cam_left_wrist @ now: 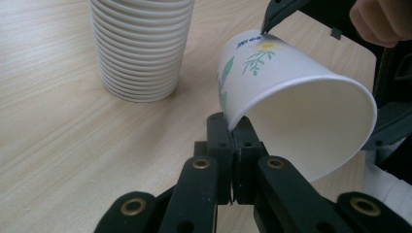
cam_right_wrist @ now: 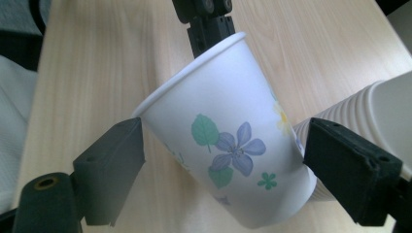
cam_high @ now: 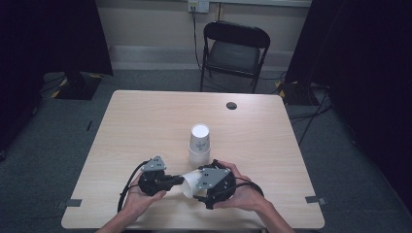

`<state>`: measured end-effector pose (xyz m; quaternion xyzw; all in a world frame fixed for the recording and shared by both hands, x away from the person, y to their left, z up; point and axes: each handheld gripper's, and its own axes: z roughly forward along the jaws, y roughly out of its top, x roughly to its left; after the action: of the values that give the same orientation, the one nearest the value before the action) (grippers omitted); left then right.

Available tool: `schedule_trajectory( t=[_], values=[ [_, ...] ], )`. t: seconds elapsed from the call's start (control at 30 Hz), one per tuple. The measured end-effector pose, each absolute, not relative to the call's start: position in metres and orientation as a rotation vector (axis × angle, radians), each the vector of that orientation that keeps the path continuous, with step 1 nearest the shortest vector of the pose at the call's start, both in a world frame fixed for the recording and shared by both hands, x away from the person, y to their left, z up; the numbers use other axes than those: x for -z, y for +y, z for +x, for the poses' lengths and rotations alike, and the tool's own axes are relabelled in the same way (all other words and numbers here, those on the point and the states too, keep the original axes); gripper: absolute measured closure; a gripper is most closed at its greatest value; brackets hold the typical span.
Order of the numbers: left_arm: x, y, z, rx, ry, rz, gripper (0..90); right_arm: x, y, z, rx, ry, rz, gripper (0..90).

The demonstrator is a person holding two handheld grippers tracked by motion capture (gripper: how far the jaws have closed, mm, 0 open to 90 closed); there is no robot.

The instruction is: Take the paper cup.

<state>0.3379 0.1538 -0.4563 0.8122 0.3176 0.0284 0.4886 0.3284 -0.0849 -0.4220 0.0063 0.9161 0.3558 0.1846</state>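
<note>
Pinching flower-printed paper cup (cam_left_wrist: 291,102) rim

**White cups, black grippers, pale wood**

The paper cup (cam_right_wrist: 228,145) is white with a purple-blue flower, green leaves and a small yellow flower, plus tiny blue lettering near the base. The stack of cups (cam_left_wrist: 141,46) is plain white here. Both grippers, left (cam_high: 172,182) and right (cam_high: 199,187), are black with grey top plates. The table (cam_high: 145,121) is light wood grain.

Cup stack (cam_high: 199,143) on wooden table (cam_high: 131,126)
</note>
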Motion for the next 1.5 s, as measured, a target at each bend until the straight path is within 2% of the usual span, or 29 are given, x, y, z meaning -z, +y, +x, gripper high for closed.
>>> schedule_trajectory(
  t=[0.2,0.5,0.9,1.03,1.5],
  values=[
    [0.458,0.154,0.338,-0.068,0.785,1.982,89.1,0.428,-0.073,0.325,-0.882,2.590,-0.017,14.3],
    [0.450,0.150,0.338,-0.065,0.784,1.926,89.0,0.432,-0.066,0.326,-0.875,2.566,0.011,14.4],
    [0.449,0.155,0.338,-0.050,0.822,1.860,85.5,0.428,-0.070,0.335,-1.081,2.656,0.180,24.3],
    [0.447,0.157,0.338,-0.007,0.822,1.847,88.7,0.428,-0.068,0.330,-1.050,2.627,0.146,22.8],
    [0.447,0.151,0.337,0.045,0.822,1.851,88.9,0.430,-0.059,0.319,-1.025,2.556,0.046,21.7]
  ],
)
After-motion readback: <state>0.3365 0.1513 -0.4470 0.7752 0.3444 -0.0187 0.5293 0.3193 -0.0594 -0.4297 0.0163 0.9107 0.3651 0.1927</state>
